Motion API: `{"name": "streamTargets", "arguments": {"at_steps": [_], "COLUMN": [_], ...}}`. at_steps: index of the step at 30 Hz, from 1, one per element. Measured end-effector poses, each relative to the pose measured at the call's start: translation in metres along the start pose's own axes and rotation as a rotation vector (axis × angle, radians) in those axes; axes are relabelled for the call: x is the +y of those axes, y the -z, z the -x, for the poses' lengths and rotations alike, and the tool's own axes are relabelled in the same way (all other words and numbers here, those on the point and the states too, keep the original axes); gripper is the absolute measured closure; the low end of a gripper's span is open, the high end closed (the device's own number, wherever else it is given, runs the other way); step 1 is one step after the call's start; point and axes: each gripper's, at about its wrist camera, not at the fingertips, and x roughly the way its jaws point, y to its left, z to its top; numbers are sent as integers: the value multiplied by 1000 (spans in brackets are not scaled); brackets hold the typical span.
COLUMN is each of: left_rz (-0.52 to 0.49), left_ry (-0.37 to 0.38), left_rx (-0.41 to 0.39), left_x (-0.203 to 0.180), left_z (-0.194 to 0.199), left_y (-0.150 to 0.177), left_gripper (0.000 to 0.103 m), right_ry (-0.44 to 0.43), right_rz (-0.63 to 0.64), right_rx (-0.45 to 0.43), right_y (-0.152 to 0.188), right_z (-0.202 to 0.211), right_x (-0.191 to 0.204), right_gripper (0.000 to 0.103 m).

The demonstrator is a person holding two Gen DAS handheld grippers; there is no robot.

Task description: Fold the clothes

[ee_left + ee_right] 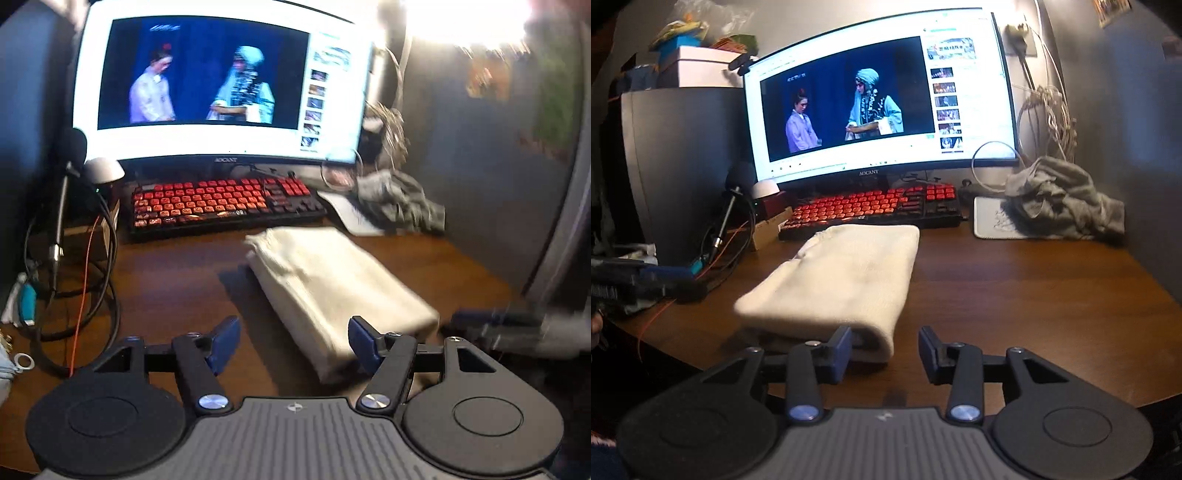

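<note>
The brown wooden surface (pixel 1015 288) carries a lit monitor (pixel 879 99) at the back, with a red-keyed keyboard (pixel 871 206) below it. In front of the keyboard lies the folded cream garment (pixel 842 280), flat on the surface. A crumpled grey garment (pixel 1063 210) sits at the back right. The left gripper (pixel 293 341) has its fingers spread apart and empty, the cream garment's near end lying between and just beyond them. The right gripper (pixel 884 352) has its fingers parted and holds nothing, the garment's near corner just ahead of its left finger.
</note>
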Motion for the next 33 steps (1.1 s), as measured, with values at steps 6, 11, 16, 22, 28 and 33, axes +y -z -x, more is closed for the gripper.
{"name": "streamTargets", "arguments": {"at_steps": [6,11,16,22,28,33], "left_rz": [-3,-3,5,8,-27,-90], "left_ry": [5,-17,-53,5,117,157], "left_rx": [-2,39,66,74,83,103], "left_x": [3,7,16,23,27,18], "left_z": [-27,-54,-71,-83,-100,-113], "left_y": [-21,-26,-28,-30,-36,-38], "left_gripper": [40,40,40,40,21,18], "right_ry": [44,62,141,218,188,71], "right_rz": [57,38,-13,-68,-50,16], "right_rx": [58,21,41,139,241,303], "right_y": [5,4,-6,-43,-75,-100], "right_z": [-25,-28,-32,-60,-106,-151], "right_x": [10,8,-13,-59,-99,-128], "right_gripper": [81,97,98,98,98,97]}}
